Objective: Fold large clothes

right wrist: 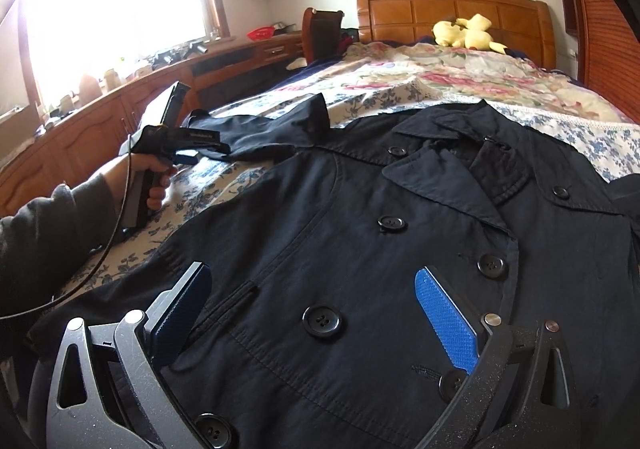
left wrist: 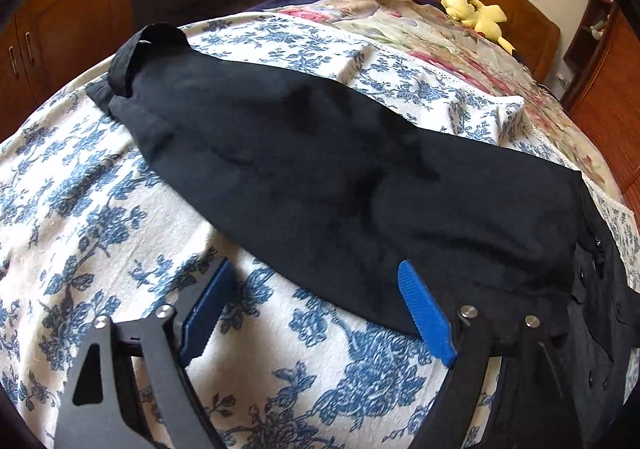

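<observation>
A dark navy double-breasted coat [right wrist: 360, 249] lies front-up on the bed, collar toward the headboard. Its left sleeve [left wrist: 320, 177] stretches out flat across the blue-flowered sheet, cuff [left wrist: 144, 49] at the far end. My left gripper [left wrist: 316, 281] is open and empty, hovering low beside the sleeve near the shoulder; its right finger overlaps the sleeve's edge. In the right wrist view the left gripper [right wrist: 188, 153] shows held in a hand beside the sleeve. My right gripper [right wrist: 316, 289] is open and empty, just above the coat's buttoned chest.
The blue-flowered sheet [left wrist: 100, 233] covers the bed's near part, a pink floral quilt [right wrist: 460, 77] the far part. A yellow plush toy [right wrist: 466, 33] lies by the wooden headboard [right wrist: 452, 13]. A wooden cabinet run [right wrist: 100, 129] lines the left side under the window.
</observation>
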Demonstrator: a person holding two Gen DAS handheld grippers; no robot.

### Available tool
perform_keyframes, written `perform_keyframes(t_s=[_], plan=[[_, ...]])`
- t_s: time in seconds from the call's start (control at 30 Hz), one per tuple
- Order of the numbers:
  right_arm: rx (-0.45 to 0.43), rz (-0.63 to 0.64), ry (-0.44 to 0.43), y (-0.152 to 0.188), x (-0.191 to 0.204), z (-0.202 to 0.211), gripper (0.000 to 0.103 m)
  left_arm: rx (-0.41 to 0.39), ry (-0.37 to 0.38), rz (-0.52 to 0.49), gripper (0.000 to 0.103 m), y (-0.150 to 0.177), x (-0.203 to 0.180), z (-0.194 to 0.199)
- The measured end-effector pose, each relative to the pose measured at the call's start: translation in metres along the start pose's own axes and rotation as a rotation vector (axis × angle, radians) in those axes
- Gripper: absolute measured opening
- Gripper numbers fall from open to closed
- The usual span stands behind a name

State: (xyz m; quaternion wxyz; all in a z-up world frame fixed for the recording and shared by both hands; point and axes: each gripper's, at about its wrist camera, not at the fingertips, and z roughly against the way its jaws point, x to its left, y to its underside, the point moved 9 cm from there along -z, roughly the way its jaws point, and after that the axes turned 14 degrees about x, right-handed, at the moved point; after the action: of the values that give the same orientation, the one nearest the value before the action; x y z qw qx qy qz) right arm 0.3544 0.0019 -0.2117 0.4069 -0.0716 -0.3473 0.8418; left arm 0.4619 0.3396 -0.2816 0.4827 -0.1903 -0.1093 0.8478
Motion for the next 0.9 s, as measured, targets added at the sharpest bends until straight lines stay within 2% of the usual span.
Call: perform_keyframes(t_s=[0.03, 0.1, 0.17, 0.2, 0.27, 0.43, 0.57, 0.73, 0.9], plan=[[0.0, 0.0, 0.001, 0.0, 0.0, 0.0, 0.103, -0.004, 0.003, 0.0, 0.079, -0.001, -0.001, 0.0], [-0.003, 0.001, 0.002, 0.0, 0.0, 0.001, 0.103, -0.014, -0.008, 0.002, 0.037, -0.006, -0.001, 0.0], [-0.003, 0.003, 0.003, 0.0, 0.001, 0.0, 0.103, 0.004, 0.01, -0.003, 0.016, -0.01, -0.004, -0.002], [-0.003, 0.005, 0.005, 0.0, 0.001, 0.0, 0.103, 0.019, 0.014, -0.009, 0.008, -0.011, -0.006, -0.005], [-0.004, 0.007, 0.007, 0.0, 0.002, 0.0, 0.103, 0.03, -0.002, -0.03, 0.0, -0.014, -0.01, -0.005], [-0.014, 0.01, 0.01, -0.001, 0.003, 0.002, 0.103, 0.006, -0.093, -0.132, 0.0, -0.014, -0.036, 0.017], [-0.019, 0.015, 0.013, 0.0, 0.004, 0.003, 0.103, -0.043, -0.068, -0.227, 0.0, -0.001, -0.079, 0.058], [-0.036, 0.014, 0.015, -0.001, 0.004, 0.007, 0.103, -0.096, 0.023, -0.372, 0.0, 0.036, -0.144, 0.119], [-0.039, 0.012, 0.013, -0.002, 0.003, 0.008, 0.103, -0.125, 0.018, -0.454, 0.0, 0.062, -0.172, 0.147]])
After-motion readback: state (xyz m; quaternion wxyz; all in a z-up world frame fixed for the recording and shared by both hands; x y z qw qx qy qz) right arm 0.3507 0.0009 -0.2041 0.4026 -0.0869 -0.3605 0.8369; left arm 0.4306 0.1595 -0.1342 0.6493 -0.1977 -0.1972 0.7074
